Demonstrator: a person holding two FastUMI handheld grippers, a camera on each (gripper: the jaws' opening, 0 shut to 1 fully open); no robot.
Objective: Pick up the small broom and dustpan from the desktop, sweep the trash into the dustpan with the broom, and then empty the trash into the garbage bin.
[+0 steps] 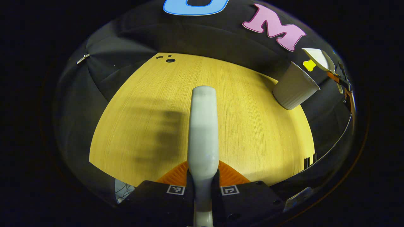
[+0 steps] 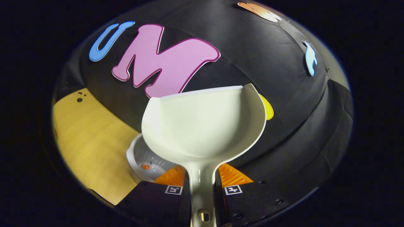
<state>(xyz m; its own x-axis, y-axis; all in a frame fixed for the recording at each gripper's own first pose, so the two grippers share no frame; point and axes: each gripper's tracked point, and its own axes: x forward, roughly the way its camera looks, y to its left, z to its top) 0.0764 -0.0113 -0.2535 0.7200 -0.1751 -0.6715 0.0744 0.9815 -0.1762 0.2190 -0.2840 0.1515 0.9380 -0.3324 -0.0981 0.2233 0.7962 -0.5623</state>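
My left gripper is shut on the small broom, whose pale body points forward over the wooden table; its bristles are hidden. In the right gripper view my right gripper is shut on the handle of the white dustpan, whose scoop faces the camera and looks empty. Just below and left of the scoop stands the white ribbed garbage bin with a small orange scrap inside. The left gripper view shows the bin at the table's far right, with the dustpan held above it.
Small dark holes mark the table's far left corner. The black cloth wall rises close behind the table and the bin. The broom casts a shadow on the tabletop to its left.
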